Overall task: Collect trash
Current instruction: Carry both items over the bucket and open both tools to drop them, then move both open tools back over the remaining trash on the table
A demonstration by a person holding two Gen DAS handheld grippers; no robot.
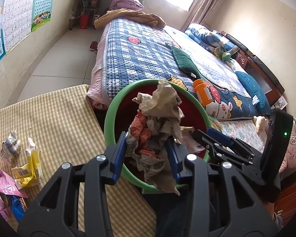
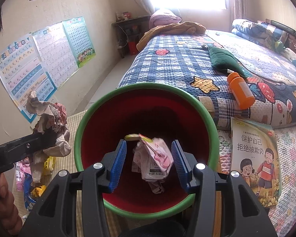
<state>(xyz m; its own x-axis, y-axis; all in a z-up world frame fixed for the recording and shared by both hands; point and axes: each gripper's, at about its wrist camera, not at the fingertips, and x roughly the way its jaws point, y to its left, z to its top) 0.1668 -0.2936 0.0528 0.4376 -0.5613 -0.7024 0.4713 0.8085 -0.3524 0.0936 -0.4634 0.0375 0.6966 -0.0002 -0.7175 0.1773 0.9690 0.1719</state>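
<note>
A red bin with a green rim (image 2: pixel 204 106) stands between a checked table and the bed; it also shows in the left wrist view (image 1: pixel 108 116). My left gripper (image 1: pixel 148 148) is shut on a crumpled wad of paper (image 1: pixel 159 122) and holds it over the bin's near rim. The wad shows at the left of the right wrist view (image 2: pixel 49 130). My right gripper (image 2: pixel 149 162) is open over the bin's mouth. A pink-and-white wrapper (image 2: pixel 155 160) sits between its fingers without touching them, inside the bin.
More trash lies on the checked table: a yellow carton (image 1: pixel 28 169), a silver wrapper (image 1: pixel 10 148), pink and blue packets (image 2: pixel 27 179). An orange bottle (image 2: pixel 240 90) and green cloth (image 2: pixel 223 59) lie on the bed. A children's book (image 2: pixel 254 158) lies right of the bin.
</note>
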